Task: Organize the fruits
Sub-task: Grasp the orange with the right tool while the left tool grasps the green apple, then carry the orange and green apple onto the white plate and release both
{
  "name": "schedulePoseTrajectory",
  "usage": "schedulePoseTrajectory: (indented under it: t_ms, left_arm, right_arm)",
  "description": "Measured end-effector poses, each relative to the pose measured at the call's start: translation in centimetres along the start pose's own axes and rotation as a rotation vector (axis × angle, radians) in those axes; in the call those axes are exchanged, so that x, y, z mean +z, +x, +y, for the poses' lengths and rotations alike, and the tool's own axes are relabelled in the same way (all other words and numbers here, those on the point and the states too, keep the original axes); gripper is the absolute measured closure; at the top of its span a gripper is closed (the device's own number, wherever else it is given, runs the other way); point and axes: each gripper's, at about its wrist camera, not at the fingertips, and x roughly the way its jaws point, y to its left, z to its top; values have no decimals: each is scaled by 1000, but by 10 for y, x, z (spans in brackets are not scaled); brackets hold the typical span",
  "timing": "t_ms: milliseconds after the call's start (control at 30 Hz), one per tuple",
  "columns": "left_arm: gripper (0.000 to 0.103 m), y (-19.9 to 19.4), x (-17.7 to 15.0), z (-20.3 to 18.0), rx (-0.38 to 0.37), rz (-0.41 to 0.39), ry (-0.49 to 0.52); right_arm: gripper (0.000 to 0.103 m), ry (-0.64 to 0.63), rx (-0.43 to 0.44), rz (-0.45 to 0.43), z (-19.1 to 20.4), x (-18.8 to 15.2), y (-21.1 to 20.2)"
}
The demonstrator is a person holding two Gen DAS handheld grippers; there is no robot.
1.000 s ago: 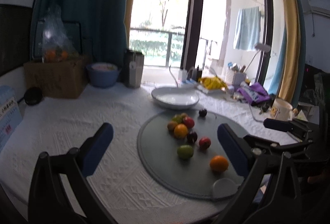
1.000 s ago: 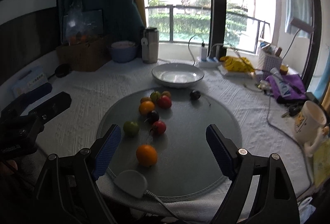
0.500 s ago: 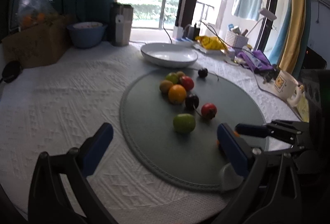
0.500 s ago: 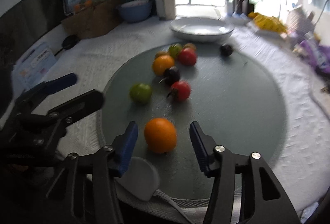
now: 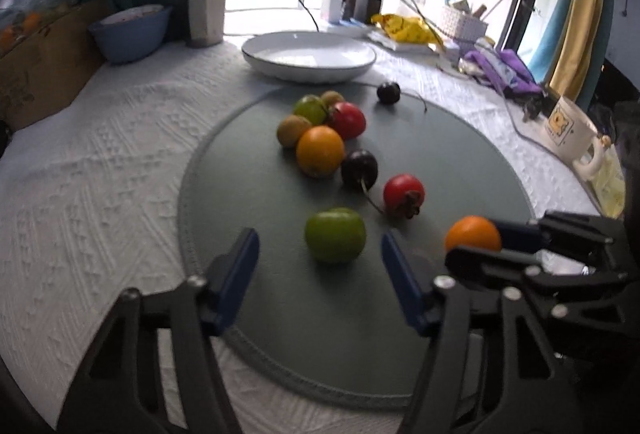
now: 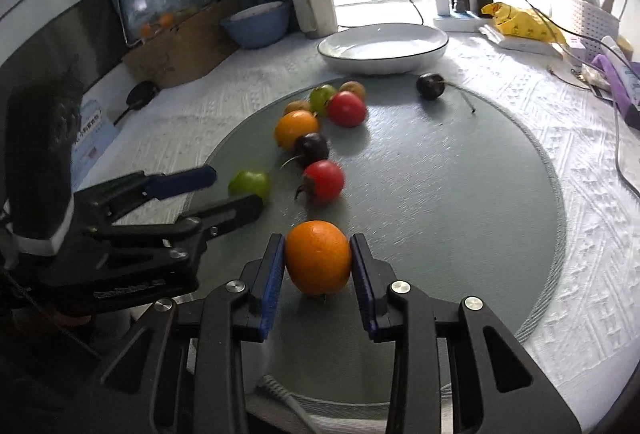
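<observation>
Now both of my grippers sit low over the grey mat (image 6: 460, 202), where a second ago they hung higher with jaws spread wide. My right gripper (image 6: 318, 266) is closing on the near orange (image 6: 318, 258), and its blue pads already sit against both flanks of the fruit, which rests on the mat at about 6 o'clock. My left gripper (image 5: 316, 266) is closing too, with the green fruit (image 5: 335, 235) just ahead of the tips, between the lines of the fingers but untouched (a clear gap shows on each side). From the mat's centre that green fruit lies at roughly 8 o'clock; the other fruit lies from the centre toward 11 o'clock, and one dark cherry (image 6: 430, 85) sits apart at 12. The white dish (image 6: 382, 48), beyond the mat at 12 o'clock, holds nothing yet. I judge sorting has only begun: first grip nearly made, second needing a short advance.
</observation>
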Motion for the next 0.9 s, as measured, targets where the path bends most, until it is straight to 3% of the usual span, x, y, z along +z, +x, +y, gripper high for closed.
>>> schedulePoseTrajectory:
  t_ms: [300,900]
  left_arm:
    - [69,13,9,-10,19,50,32]
    - [70,7,53,8,2,-31,-2]
  right_arm:
    - [68,-16,15,-36,-13,14,-6]
    - [68,-56,-26,-81,-31,57,-1]
